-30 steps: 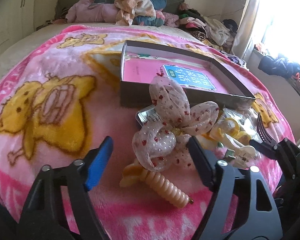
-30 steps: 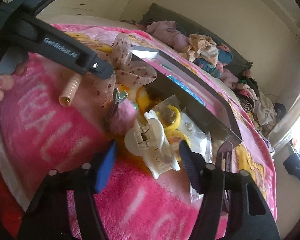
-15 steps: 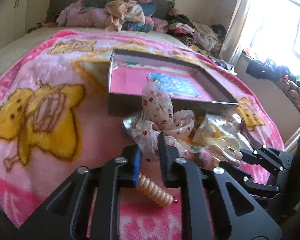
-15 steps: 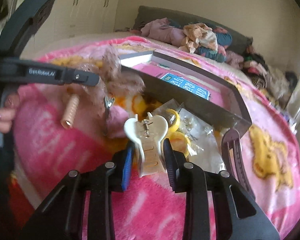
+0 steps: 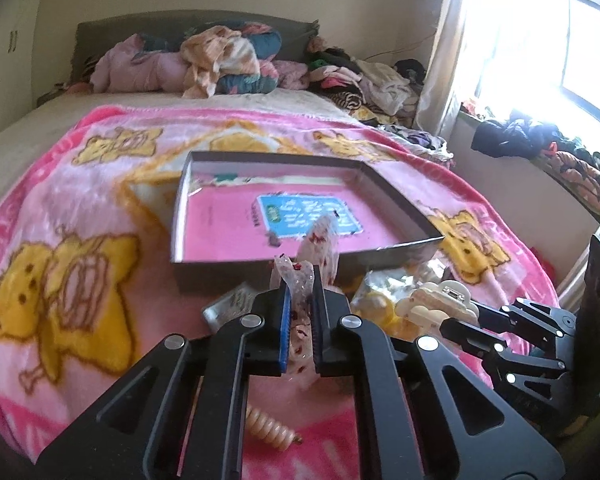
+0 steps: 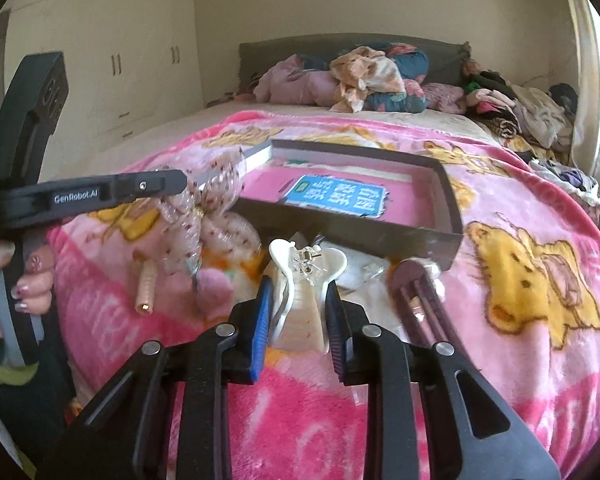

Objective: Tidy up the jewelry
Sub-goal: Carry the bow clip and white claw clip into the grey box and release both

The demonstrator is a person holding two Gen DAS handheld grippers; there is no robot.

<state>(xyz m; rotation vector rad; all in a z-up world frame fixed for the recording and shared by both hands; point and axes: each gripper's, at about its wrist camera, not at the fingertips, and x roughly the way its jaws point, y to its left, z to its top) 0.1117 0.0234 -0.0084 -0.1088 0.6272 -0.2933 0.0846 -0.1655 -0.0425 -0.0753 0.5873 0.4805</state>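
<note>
My left gripper [image 5: 301, 322] is shut on a sheer dotted hair bow [image 5: 320, 248] and holds it above the blanket, in front of the open grey box [image 5: 260, 160] with a pink floor. The bow also shows in the right wrist view [image 6: 208, 216], hanging from the left gripper [image 6: 180, 186]. My right gripper [image 6: 298, 320] is shut on a cream claw clip [image 6: 304, 292], also in the left wrist view [image 5: 436, 304]. A beige spiral clip [image 5: 270, 428] lies on the blanket below the left gripper.
A pile of small items lies before the box: yellow pieces in clear bags [image 5: 376, 300], a pink pompom [image 6: 214, 286], a dark maroon headband [image 6: 420, 304]. The pink bear blanket [image 5: 80, 280] covers the bed. Clothes [image 5: 220, 60] are heaped at the headboard.
Both grippers went from open to shut, the left on the bow and the right on the claw clip. Both items have since been lifted off the pile, toward the box.
</note>
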